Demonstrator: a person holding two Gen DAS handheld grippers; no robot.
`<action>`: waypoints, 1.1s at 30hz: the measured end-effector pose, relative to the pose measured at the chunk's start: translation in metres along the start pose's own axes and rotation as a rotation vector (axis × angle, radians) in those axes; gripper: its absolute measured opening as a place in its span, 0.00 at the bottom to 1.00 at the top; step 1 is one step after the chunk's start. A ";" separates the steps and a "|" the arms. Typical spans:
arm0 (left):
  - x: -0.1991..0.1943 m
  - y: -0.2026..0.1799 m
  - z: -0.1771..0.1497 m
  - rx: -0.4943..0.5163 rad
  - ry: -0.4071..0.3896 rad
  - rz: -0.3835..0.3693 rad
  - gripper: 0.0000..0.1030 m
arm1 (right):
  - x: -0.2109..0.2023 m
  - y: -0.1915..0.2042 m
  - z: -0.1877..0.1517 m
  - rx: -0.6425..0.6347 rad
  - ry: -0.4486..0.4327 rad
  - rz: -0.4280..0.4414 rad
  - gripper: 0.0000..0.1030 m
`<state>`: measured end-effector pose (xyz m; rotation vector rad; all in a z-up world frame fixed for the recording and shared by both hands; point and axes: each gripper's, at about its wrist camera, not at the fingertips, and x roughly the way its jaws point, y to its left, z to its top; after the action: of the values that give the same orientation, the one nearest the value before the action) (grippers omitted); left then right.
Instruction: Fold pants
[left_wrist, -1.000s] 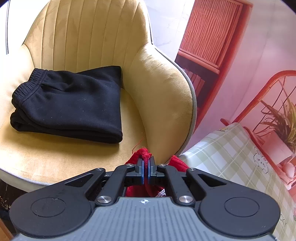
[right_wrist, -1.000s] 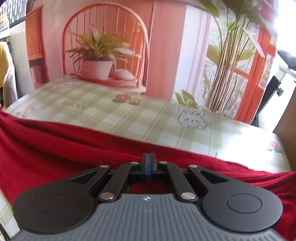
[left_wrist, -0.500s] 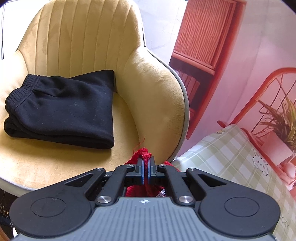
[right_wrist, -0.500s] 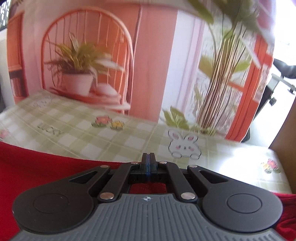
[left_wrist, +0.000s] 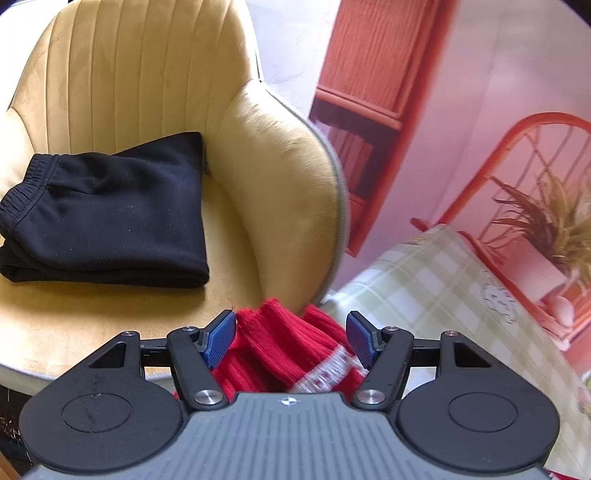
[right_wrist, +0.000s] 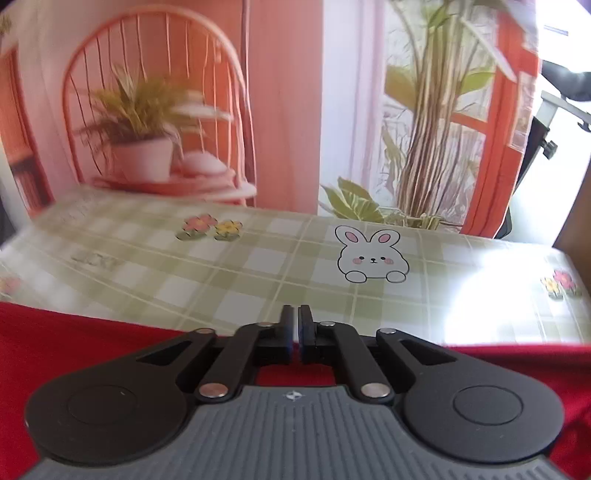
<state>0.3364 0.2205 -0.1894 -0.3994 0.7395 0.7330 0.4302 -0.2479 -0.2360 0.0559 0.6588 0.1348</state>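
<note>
Red ribbed pants (left_wrist: 280, 343) with a white patterned band lie bunched between the blue pads of my left gripper (left_wrist: 290, 319). Its jaws are opening and stand wide, and the pads no longer press the cloth. In the right wrist view the same red pants (right_wrist: 74, 354) stretch across the near edge of the checked table (right_wrist: 258, 266). My right gripper (right_wrist: 294, 314) sits at that cloth edge, its jaws just starting to part, only a thin slit between the pads. The fabric runs under them.
A yellow upholstered chair (left_wrist: 280, 177) stands left of the table, with folded black pants (left_wrist: 110, 214) on its seat. A printed backdrop of plants and orange furniture (right_wrist: 140, 140) rises behind the table. A dark stand (right_wrist: 546, 129) is at the far right.
My left gripper has gone from shut on the red cloth to wide apart, and the cloth has spread between its pads. The right gripper slid sideways along the table and shows a thin slit.
</note>
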 end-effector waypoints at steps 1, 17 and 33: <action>-0.007 -0.004 -0.001 0.004 0.001 -0.003 0.66 | -0.009 -0.004 -0.003 0.019 -0.009 0.010 0.05; -0.055 -0.133 -0.109 0.283 0.085 -0.227 0.62 | -0.107 -0.137 -0.056 0.161 -0.034 -0.173 0.14; -0.051 -0.171 -0.151 0.316 0.143 -0.118 0.61 | -0.052 -0.241 -0.045 0.309 0.045 -0.320 0.23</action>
<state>0.3639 -0.0056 -0.2426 -0.2063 0.9424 0.4697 0.3877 -0.4931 -0.2622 0.2440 0.7213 -0.2758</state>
